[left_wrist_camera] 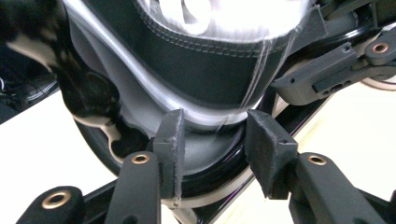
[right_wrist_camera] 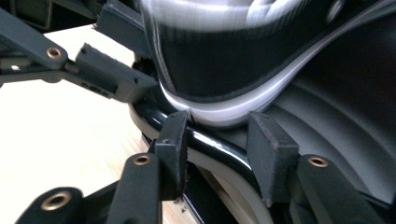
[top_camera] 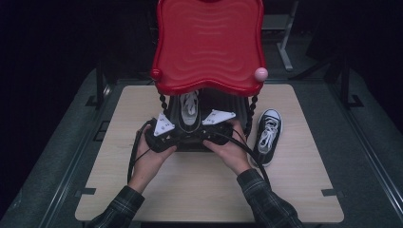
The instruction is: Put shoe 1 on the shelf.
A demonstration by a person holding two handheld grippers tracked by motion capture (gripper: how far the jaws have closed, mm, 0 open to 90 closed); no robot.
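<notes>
Red plastic is catching our eye first: the wavy top tier of a shoe rack [top_camera: 209,42] is standing at the far middle of the pale wood table [top_camera: 294,190], carried on black beaded posts. Under it we are seeing a black sneaker [top_camera: 189,111] with white laces sitting on the rack's black lower shelf [left_wrist_camera: 219,172], heel toward us. We are holding the left gripper [top_camera: 164,135] and the right gripper [top_camera: 216,133] close together just in front of that shelf, each in one hand. In the left gripper view the fingers [left_wrist_camera: 170,140] are standing apart and released, with the sneaker's white sole edge [left_wrist_camera: 205,114] just beyond them and the shelf's glossy rim between them. In the right gripper view the fingers [right_wrist_camera: 268,144] are likewise spread, grasping nothing, over the same rim. A second black sneaker [top_camera: 267,135] is lying on the table just right of the rack, toe toward us.
</notes>
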